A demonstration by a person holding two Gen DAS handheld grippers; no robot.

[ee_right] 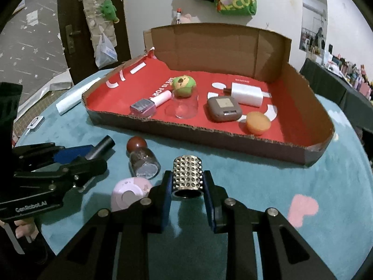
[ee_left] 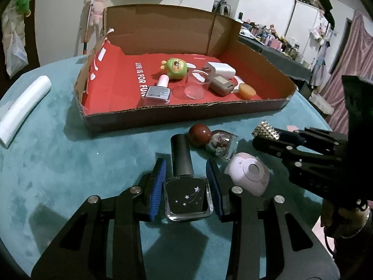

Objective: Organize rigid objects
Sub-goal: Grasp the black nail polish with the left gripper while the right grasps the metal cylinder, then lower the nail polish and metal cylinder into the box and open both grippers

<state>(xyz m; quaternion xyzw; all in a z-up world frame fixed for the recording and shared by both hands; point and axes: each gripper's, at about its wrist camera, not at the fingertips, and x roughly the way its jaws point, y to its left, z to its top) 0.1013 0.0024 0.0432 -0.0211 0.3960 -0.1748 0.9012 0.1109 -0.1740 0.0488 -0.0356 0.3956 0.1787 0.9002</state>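
Observation:
A black nail polish bottle [ee_left: 187, 196] with star marks lies on the teal cloth, and my left gripper [ee_left: 186, 165] is shut on its square body, blue pads against both sides. My right gripper [ee_right: 187, 186] is shut on a studded metal cylinder [ee_right: 187, 170], held just above the cloth. Between them lie a glitter bottle [ee_right: 143, 161] with a red-brown ball cap and a pink round gadget [ee_right: 130, 192]. Behind stands a cardboard box [ee_right: 209, 137] with a red floor. It holds a green toy [ee_right: 184, 86], a clear cup [ee_right: 184, 106], a white charger [ee_right: 246, 93] and several other small items.
A white roll [ee_left: 23, 107] lies on the cloth at the far left, near the round table's edge. A small white tag [ee_right: 36, 122] sits left of the box. A pink heart patch [ee_right: 302, 208] marks the cloth on the right, with open cloth around it.

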